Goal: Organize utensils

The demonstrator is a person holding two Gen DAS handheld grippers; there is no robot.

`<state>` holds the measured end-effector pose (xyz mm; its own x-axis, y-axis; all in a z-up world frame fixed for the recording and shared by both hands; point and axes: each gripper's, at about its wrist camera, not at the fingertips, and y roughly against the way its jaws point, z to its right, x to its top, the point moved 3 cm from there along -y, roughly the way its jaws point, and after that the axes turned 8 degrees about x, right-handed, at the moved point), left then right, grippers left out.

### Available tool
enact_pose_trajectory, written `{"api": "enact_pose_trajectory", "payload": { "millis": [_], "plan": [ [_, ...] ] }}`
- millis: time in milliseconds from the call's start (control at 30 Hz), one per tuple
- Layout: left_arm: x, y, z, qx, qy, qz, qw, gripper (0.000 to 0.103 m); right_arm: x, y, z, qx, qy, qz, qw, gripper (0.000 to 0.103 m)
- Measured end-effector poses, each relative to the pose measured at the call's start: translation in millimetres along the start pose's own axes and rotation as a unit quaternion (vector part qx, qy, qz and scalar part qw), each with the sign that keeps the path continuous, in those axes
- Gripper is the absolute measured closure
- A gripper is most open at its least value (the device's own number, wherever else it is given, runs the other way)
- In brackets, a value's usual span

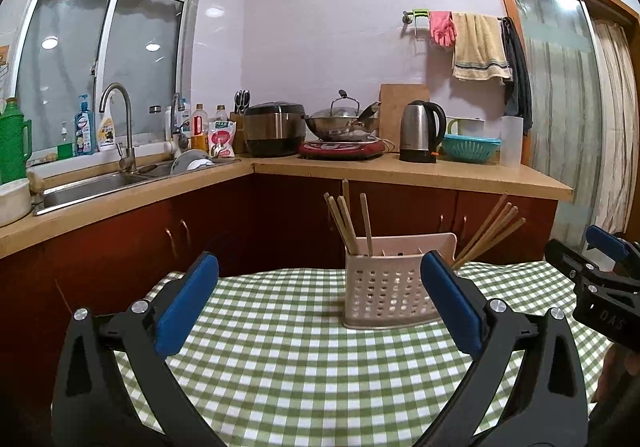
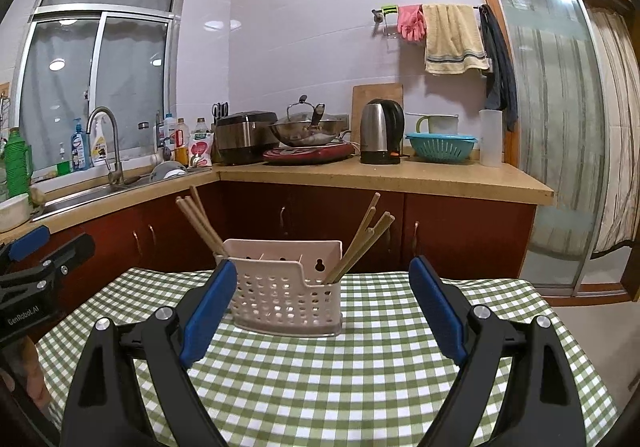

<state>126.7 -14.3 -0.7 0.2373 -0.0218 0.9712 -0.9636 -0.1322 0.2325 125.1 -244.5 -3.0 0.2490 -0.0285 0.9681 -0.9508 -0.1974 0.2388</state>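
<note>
A pale pink perforated utensil holder point(image 1: 384, 287) point(image 2: 286, 293) stands on the green checked tablecloth point(image 1: 300, 359) point(image 2: 340, 375). Several wooden chopsticks point(image 1: 348, 221) point(image 2: 200, 217) lean out of its left compartment, and several more point(image 1: 490, 231) point(image 2: 362, 243) lean out of its right one. My left gripper point(image 1: 320, 267) is open and empty, a little in front of the holder. My right gripper point(image 2: 322, 271) is open and empty, also just in front of the holder. Each gripper shows at the edge of the other's view, the right one point(image 1: 600, 271) and the left one point(image 2: 36, 263).
Behind the table runs a kitchen counter point(image 1: 400, 171) with dark red cabinets, a sink point(image 1: 88, 187), rice cooker point(image 1: 274, 127), wok point(image 1: 342, 123), kettle point(image 1: 420, 131) and teal colander point(image 1: 470, 147). A sliding door point(image 2: 560, 127) is at the right.
</note>
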Motion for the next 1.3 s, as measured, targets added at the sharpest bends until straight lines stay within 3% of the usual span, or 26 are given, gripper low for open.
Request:
{"api": "enact_pose_trajectory", "payload": {
  "millis": [533, 1300],
  "plan": [
    [6, 69, -11, 0.001, -0.003, 0.02, 0.9998, 0.004, 7, 63, -18, -0.001, 0.014, 0.01, 1.0, 0.017],
    [2, 89, -11, -0.006, 0.001, 0.017, 0.9998, 0.004, 7, 78, -22, -0.005, 0.022, 0.019, 1.0, 0.017]
  ]
}}
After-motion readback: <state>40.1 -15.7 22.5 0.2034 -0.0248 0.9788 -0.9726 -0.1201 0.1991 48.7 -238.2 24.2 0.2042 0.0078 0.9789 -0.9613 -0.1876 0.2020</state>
